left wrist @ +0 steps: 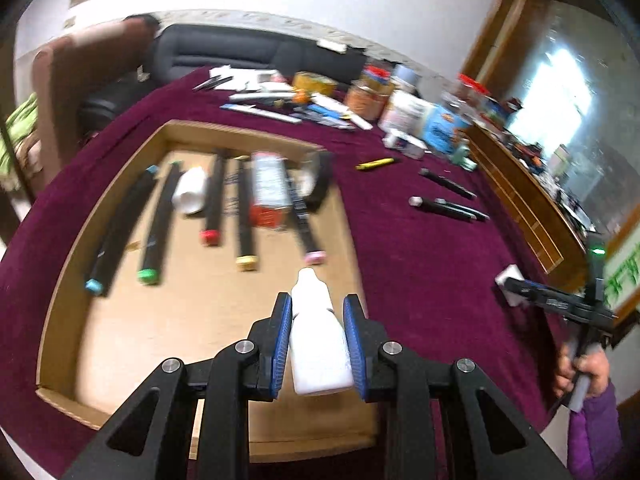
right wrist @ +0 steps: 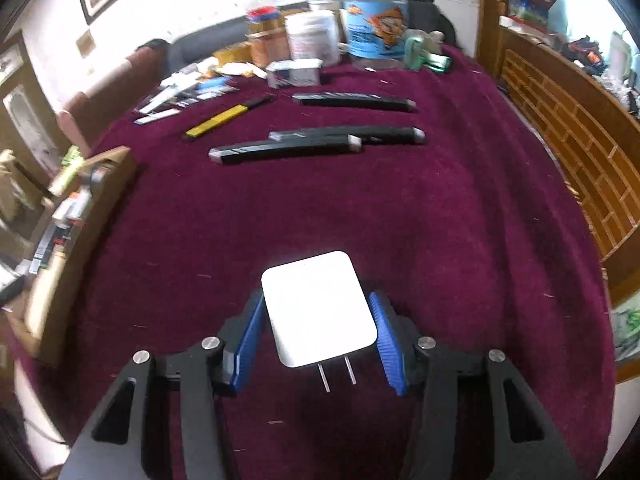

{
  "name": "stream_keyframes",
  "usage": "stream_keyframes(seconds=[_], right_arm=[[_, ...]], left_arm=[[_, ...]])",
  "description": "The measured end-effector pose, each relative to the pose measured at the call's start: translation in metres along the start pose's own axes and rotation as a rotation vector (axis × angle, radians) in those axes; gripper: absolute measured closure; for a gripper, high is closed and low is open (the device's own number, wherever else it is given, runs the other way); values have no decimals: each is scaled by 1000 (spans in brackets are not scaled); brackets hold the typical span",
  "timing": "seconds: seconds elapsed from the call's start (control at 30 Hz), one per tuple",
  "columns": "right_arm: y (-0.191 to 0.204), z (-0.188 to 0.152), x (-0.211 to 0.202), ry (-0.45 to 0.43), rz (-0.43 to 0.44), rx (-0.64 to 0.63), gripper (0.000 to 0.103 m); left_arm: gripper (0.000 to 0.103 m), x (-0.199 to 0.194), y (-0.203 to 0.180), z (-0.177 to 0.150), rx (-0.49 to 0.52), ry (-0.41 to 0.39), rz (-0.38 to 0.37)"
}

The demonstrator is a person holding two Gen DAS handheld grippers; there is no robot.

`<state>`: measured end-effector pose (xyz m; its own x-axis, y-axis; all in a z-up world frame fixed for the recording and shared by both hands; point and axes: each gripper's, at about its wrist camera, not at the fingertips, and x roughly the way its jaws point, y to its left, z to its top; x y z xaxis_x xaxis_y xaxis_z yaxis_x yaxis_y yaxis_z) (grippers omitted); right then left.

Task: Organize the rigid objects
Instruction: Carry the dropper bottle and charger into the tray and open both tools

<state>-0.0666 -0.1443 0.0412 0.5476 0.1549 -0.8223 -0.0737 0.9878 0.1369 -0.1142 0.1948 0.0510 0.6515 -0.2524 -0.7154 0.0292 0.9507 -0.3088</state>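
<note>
My left gripper (left wrist: 318, 308) is shut on a small white plastic bottle (left wrist: 316, 344), nozzle pointing forward, held above the near right part of a shallow cardboard tray (left wrist: 60, 280). In the tray lie several black markers with coloured caps (left wrist: 152, 224), a white bottle (left wrist: 191, 194) and a red-and-white box (left wrist: 269, 188). My right gripper (right wrist: 316, 312) is shut on a white plug adapter (right wrist: 318, 306), its two metal prongs pointing back, held over the maroon tablecloth (right wrist: 440, 220). The right gripper also shows at the right edge of the left wrist view (left wrist: 520, 288).
Black utility knives (right wrist: 352, 102) (right wrist: 288, 148) and a yellow cutter (right wrist: 224, 118) lie on the cloth beyond the right gripper. Jars, tubs and boxes (right wrist: 372, 28) crowd the table's far end. A wooden headboard (right wrist: 568, 140) runs along the right. The tray edge (right wrist: 96, 200) is at left.
</note>
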Motion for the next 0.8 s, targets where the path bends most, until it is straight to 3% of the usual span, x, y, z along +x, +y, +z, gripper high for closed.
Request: stream_keyframes(seconds=[0.3,0.47,0.5,0.57,0.8], right_arm=[[125,24,-15,-9,227,-179,52],[201,28,2,51,331,-258,52],[212,29,5,56,333,-276,52],[236,27,12,71,335,-312,52],[287,25,40,119,304,-404,52]], left_arm=[[76,37,40,1,-112,117,47],[74,39,50,8,-138,98,70],[71,38,52,9,-139,96,69],[49,34,57,10,-152,80,52],[38,-7,79,7,-207,-21,31]])
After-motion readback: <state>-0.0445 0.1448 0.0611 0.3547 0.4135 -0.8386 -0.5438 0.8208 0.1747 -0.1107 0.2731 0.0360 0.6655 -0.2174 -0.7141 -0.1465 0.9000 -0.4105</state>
